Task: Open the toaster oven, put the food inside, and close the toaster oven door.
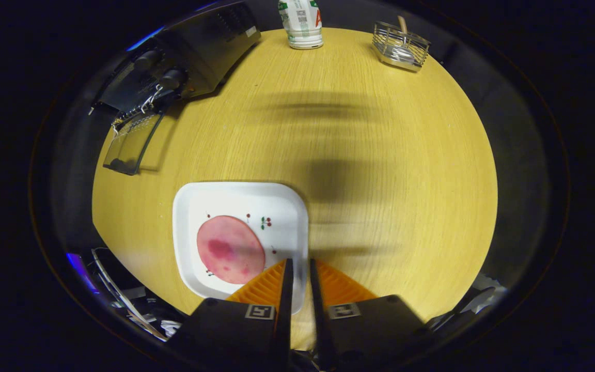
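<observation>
A black toaster oven [189, 57] stands at the far left corner of the round wooden table [380, 170]. Its glass door [133, 140] hangs down open, with a wire rack showing at the mouth. A square white plate [194, 206] lies close in, just ahead and left of my fingers. On it rests a round pink slice of food [230, 249]. My gripper [300, 262] hovers above the plate's right rim, fingers nearly touching, a thin gap between them and nothing held. The food lies to the left of the fingertips, apart from them.
A white bottle [301, 23] with a green label stands at the table's far edge. To its right is a small wire basket [401, 45] holding a utensil. Cables and clutter lie below the table's near left edge.
</observation>
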